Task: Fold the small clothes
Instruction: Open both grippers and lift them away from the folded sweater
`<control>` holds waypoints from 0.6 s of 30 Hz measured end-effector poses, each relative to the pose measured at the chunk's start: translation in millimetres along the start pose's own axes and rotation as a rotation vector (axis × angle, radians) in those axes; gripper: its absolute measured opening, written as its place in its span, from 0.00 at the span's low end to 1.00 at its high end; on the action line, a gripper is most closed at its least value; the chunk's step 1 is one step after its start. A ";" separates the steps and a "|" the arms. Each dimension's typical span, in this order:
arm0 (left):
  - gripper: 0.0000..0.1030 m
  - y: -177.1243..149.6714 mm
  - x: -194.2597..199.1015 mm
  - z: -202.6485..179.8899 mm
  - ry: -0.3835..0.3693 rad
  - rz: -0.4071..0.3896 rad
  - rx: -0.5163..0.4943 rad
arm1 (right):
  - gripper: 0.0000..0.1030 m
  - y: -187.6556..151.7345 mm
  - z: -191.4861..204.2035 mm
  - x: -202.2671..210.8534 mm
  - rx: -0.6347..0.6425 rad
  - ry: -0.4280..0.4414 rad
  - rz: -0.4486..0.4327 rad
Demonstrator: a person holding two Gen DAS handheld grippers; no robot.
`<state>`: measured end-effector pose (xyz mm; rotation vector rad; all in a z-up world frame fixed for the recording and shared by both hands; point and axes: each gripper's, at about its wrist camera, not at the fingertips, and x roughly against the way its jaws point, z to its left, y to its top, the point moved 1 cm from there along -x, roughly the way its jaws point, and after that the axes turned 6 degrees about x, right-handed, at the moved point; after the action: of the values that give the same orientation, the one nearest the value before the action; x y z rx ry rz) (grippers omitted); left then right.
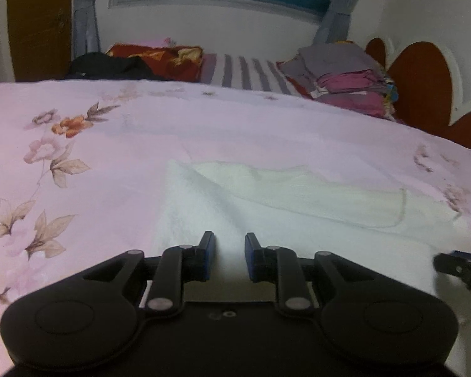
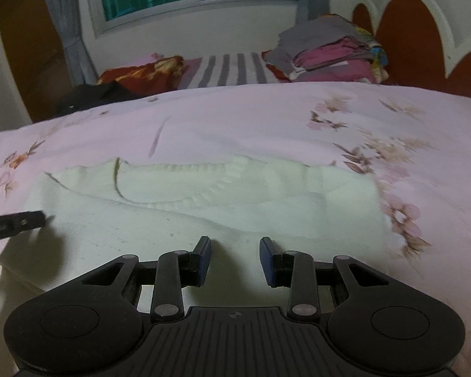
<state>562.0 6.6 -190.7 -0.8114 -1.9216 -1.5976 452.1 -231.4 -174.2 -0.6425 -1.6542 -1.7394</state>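
White garment (image 1: 267, 207) on bedspread (image 1: 110, 144) (2 grippers open)

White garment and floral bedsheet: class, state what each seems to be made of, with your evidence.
White garment: looks like soft matte knit cotton, going by the ribbed stitched edge and limp creases; the exact fibre is unclear.
Floral bedsheet: seems thin, smooth woven cloth, matte, with flat printed flowers and shallow wrinkles.

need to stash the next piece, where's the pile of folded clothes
The folded pile sits at the far right of the bed in both views, against the brown headboard, beyond the pink floral sheet and right of the striped cloth.
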 end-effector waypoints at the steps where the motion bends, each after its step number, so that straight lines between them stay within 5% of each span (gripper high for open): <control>1: 0.23 0.3 -4.3 2.4 0.011 -0.004 -0.001 | 0.33 0.2 0.4 -3.7 0.009 0.000 0.003; 10: 0.23 1.3 -5.8 8.0 0.015 -0.016 -0.028 | 0.33 -10.5 -40.8 -12.5 0.031 -0.164 0.004; 18: 0.20 3.1 6.9 2.9 0.036 -0.008 -0.014 | 0.33 -16.9 -25.5 15.6 0.051 -0.099 -0.025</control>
<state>559.5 10.7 -184.3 -0.7760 -1.8928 -1.6218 431.3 -258.6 -176.4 -0.6974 -1.7750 -1.7014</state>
